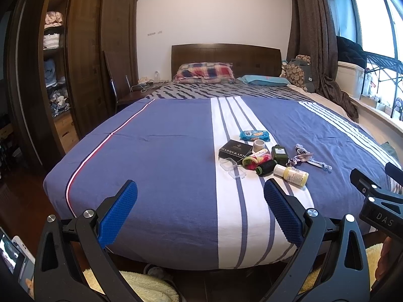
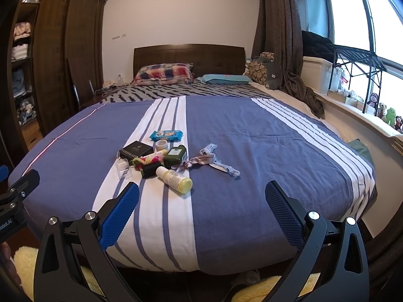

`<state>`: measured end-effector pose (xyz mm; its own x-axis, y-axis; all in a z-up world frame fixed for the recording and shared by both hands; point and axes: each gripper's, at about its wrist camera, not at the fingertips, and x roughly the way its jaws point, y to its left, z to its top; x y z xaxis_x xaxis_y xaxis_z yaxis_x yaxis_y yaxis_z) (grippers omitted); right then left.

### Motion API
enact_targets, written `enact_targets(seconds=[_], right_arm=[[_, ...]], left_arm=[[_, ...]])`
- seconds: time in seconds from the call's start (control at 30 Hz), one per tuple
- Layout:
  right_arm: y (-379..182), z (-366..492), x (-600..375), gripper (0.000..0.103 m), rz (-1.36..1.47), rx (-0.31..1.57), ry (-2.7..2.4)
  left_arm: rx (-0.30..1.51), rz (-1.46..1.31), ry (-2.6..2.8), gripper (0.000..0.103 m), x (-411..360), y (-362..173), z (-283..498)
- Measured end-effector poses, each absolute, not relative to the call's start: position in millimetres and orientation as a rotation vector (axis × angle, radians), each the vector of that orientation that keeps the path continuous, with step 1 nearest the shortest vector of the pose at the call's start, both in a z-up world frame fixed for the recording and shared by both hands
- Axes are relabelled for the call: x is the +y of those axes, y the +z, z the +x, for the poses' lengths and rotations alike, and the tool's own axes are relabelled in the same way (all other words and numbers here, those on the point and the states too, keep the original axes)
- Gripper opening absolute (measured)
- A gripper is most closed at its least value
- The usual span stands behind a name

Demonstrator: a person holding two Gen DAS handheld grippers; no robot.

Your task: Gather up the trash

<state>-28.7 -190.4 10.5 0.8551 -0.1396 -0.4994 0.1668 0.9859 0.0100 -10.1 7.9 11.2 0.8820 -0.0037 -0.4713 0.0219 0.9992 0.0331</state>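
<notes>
A small heap of items lies on the blue and white striped bed (image 1: 163, 146): a blue wipes packet (image 1: 254, 135), a black box (image 1: 235, 151), a white cup (image 1: 259, 145), a dark green bottle (image 1: 279, 154), a black spool (image 1: 265, 168), a yellow bottle (image 1: 292, 174), a clear plastic case (image 1: 232, 168) and a ribbon (image 1: 308, 158). The same heap shows in the right wrist view, with the yellow bottle (image 2: 175, 179) and ribbon (image 2: 214, 162) nearest. My left gripper (image 1: 200, 188) and right gripper (image 2: 201, 190) are both open and empty, held over the foot of the bed, short of the heap.
A dark wardrobe (image 1: 83, 58) stands at the left, a wooden headboard (image 1: 225, 59) with pillows (image 1: 205, 71) at the far end, curtains (image 2: 279, 37) and a windowsill (image 2: 357, 110) with boxes and toys at the right. A yellow fluffy rug (image 2: 264, 289) lies below the bed's foot.
</notes>
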Motion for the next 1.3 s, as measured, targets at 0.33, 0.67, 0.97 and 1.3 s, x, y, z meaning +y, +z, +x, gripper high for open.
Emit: enact_targets(seconds=[0.33,0.67,0.97,1.3], right_arm=[[10,-27,-190,0.1,0.054,0.522,-0.162],[8,-27,-194,0.1,0.068,0.501,-0.163],[-1,-20,-202,0.1,0.067,0.483,-0.168],[-43,27,-214,0.1,0.122,0.631,-0.071]], left_arm=[[0.493,0.039,-0.012,0.095,9,10,-8],[0.496,0.036,-0.006,0.095,10,8,-5],[0.534,0.055,-0.011,0.095,4,-6,10],[0.63,0.066,-0.011,0.095,5,-37,52]])
